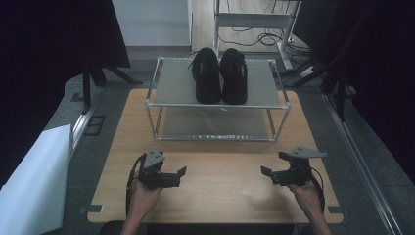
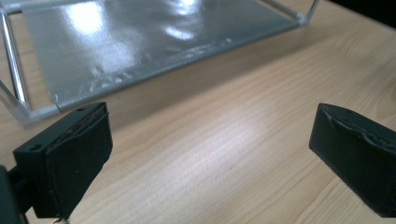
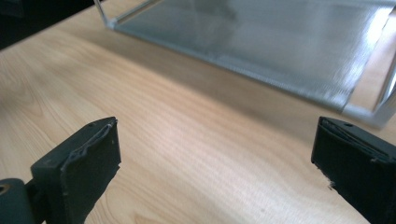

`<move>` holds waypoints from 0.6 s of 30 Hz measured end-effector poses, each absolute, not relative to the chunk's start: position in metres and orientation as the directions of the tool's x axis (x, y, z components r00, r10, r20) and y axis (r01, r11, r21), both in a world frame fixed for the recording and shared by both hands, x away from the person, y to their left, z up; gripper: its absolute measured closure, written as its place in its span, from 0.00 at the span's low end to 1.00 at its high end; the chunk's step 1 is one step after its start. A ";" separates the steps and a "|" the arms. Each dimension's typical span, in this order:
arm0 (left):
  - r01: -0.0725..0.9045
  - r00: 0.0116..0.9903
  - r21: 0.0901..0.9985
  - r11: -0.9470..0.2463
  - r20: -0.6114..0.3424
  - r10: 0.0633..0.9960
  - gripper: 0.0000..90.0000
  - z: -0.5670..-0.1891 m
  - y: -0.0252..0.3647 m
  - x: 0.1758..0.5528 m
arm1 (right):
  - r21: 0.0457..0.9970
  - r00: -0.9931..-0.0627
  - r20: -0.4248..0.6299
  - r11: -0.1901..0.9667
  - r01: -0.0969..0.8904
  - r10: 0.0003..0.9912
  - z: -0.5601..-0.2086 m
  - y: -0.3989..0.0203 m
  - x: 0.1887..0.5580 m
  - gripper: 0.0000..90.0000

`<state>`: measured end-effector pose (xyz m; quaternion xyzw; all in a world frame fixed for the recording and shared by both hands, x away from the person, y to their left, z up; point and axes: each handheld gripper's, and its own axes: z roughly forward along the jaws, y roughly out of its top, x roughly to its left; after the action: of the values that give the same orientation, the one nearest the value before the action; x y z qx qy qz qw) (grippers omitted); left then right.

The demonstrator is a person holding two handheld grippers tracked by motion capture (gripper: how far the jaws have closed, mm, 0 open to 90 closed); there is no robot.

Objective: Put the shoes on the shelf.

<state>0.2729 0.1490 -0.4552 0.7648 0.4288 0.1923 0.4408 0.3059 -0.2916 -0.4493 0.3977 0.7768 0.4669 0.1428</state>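
With both my left tool (image 1: 182,171) and right tool (image 1: 265,171) released low over the wooden counter (image 1: 220,191), far from the black lace-up shoes (image 1: 219,76) atop the metal-framed rack (image 1: 218,104), I risk clipping its frame reaching in.

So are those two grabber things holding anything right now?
No, nothing is held. The left gripper and the right gripper both have their jaws wide apart with only bare table between them. The black shoes sit untouched on the rack.

We see a grey floor (image 1: 73,110) around the wooden worktop (image 1: 220,196), dark curtains (image 1: 44,44) at both sides, cables (image 1: 266,39) at upper centre.
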 end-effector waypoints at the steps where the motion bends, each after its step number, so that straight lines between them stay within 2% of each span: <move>1: 0.488 0.561 0.836 -0.250 -0.081 0.824 0.00 -0.460 0.147 0.272 | 0.836 -0.644 0.145 0.255 0.486 0.751 -0.454 -0.291 0.305 0.01; 7: 0.518 0.575 0.800 -0.303 -0.063 0.816 0.00 -0.481 0.140 0.268 | 0.794 -0.648 0.107 0.328 0.512 0.754 -0.480 -0.286 0.302 0.01; 18: 0.561 0.587 0.699 -0.444 0.042 0.808 0.00 -0.515 0.124 0.269 | 0.716 -0.668 -0.005 0.470 0.517 0.744 -0.510 -0.277 0.301 0.01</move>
<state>0.2695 0.1245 -0.5146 0.8284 0.4131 0.1888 0.3277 0.3014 -0.2770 -0.5101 0.3742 0.8421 0.3538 0.1605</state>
